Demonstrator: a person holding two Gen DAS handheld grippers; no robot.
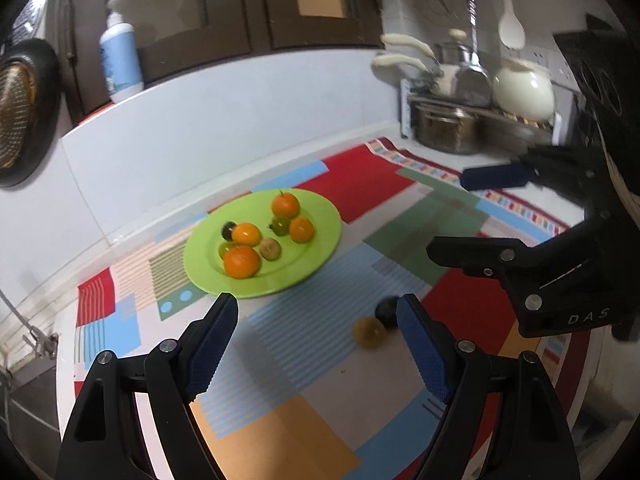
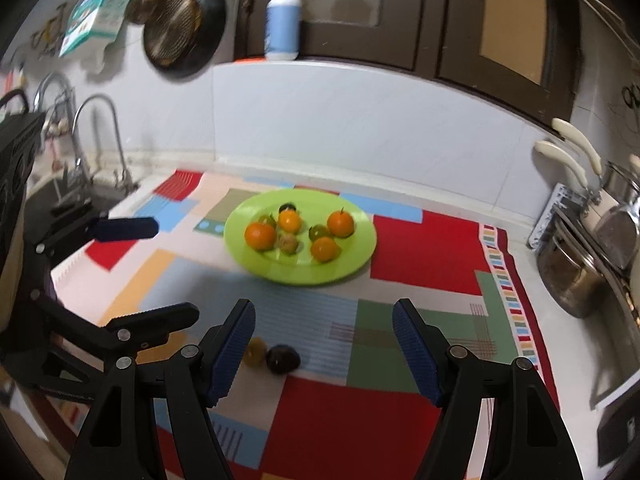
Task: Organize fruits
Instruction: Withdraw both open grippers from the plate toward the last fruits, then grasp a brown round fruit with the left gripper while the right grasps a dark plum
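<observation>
A green plate sits on a patchwork mat and holds several oranges and small dark and greenish fruits. A yellowish fruit and a dark fruit lie loose on the mat in front of the plate. My left gripper is open and empty, hovering above the mat just left of the loose fruits. My right gripper is open and empty, with the loose fruits just inside its left finger. Each gripper shows in the other's view, the right one and the left one.
The patchwork mat covers the counter. A dish rack with pots stands at the right. A sink with taps is at the left. A lotion bottle stands on the ledge behind. A pan hangs on the wall.
</observation>
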